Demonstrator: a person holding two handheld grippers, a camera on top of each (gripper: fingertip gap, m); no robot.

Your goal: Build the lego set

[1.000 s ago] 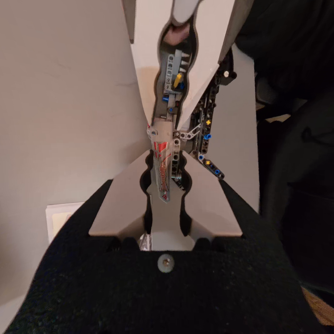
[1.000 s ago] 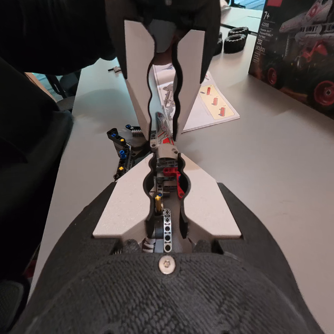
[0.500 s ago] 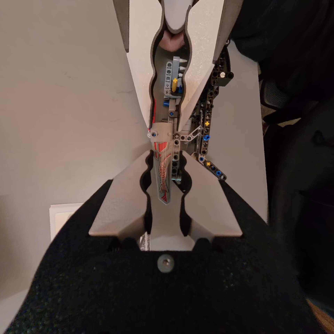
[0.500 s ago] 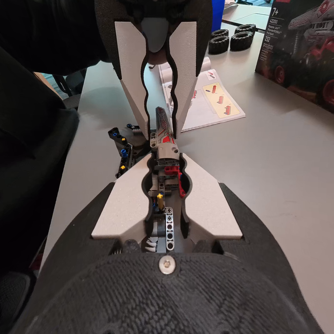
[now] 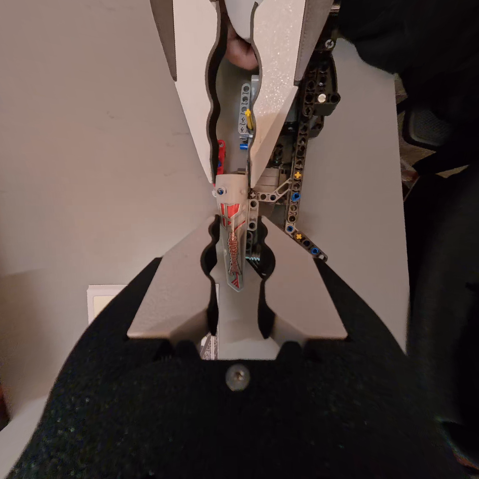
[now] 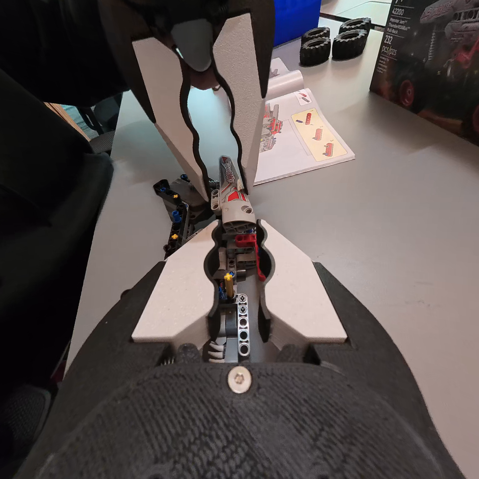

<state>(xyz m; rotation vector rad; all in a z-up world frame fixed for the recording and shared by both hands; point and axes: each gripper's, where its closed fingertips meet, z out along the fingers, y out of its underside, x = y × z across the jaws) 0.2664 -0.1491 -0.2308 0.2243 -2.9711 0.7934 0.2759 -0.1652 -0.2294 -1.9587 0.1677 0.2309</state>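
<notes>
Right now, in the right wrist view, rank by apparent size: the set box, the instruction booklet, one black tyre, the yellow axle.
1. Instruction booklet; set box looks comparable but is cropped by the frame, so unsure.
2. Black tyre, farther away.
3. Yellow axle, smallest despite being nearest.

A half-built lego model [image 6: 234,233] of grey, black and red beams sits on the tabletop [image 6: 363,233], its grey stickered panel [image 5: 232,246] pointing lengthwise between both grippers' fingers.

A pale grey counter [image 6: 363,233] carried everything. A blue plastic bin [image 6: 295,20] stood at its far edge. A black office chair [image 6: 101,140] sat beside the counter's left side, over a wooden floor [image 6: 67,119].
</notes>
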